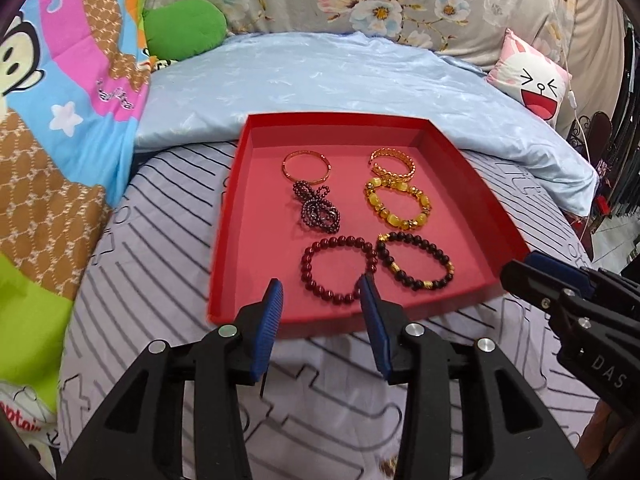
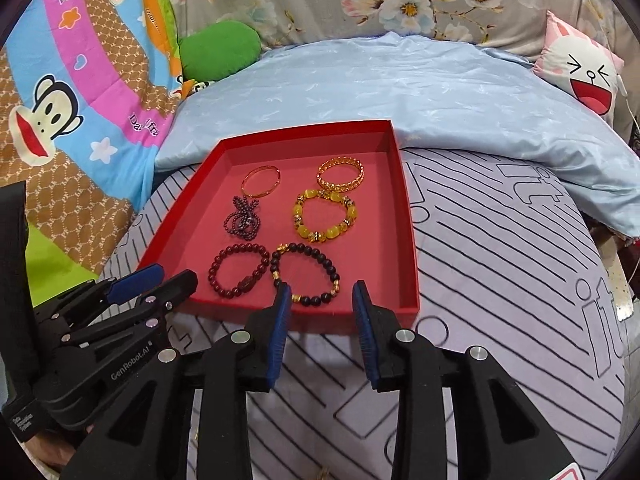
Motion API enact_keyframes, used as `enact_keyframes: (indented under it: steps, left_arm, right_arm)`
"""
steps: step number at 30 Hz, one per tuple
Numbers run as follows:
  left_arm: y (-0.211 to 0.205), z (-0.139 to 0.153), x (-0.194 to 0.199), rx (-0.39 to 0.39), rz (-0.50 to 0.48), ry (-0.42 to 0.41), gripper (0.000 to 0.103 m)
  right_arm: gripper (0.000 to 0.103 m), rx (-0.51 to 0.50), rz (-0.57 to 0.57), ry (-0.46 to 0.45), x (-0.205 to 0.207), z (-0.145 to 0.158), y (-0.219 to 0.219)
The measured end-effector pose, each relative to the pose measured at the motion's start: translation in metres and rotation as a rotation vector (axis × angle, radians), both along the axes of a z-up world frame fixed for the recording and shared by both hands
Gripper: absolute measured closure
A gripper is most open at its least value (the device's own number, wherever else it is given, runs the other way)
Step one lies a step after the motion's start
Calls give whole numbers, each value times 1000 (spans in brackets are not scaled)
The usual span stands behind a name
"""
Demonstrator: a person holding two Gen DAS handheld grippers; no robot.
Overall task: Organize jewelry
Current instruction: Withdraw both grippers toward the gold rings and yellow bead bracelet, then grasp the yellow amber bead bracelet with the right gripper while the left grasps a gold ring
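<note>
A red tray (image 1: 256, 184) was seen resting on a bed covered by a striped sheet (image 1: 160, 248), with a pale blue quilt (image 1: 320, 76) just behind it. Six pieces were laid in two columns within the tray: a thin gold bangle (image 1: 306, 165), a coiled dark bead chain (image 1: 316, 207) and a dark red bead bracelet (image 1: 339, 267) on one side; a gold openwork cuff (image 1: 393, 163), a yellow bead bracelet (image 1: 398, 206) and a black bead bracelet with gold spacers (image 1: 416, 260) on the other. The left gripper (image 1: 322, 296) was held at the tray's near rim, its jaws spread wide and empty. The right gripper (image 2: 320, 300) was likewise held at the near rim, jaws parted and holding nothing.
</note>
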State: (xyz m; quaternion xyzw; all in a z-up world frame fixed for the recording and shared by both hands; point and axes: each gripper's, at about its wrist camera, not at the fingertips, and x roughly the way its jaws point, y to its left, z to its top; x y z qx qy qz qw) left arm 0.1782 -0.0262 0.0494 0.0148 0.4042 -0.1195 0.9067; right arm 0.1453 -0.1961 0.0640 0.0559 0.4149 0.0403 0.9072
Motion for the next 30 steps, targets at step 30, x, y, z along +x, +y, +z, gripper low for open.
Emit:
enact_keyframes:
  steps: [30]
  left_arm:
    - [31, -35, -133, -9, 18, 134, 63]
  right_arm:
    - [72, -28, 85, 130, -135, -49, 26]
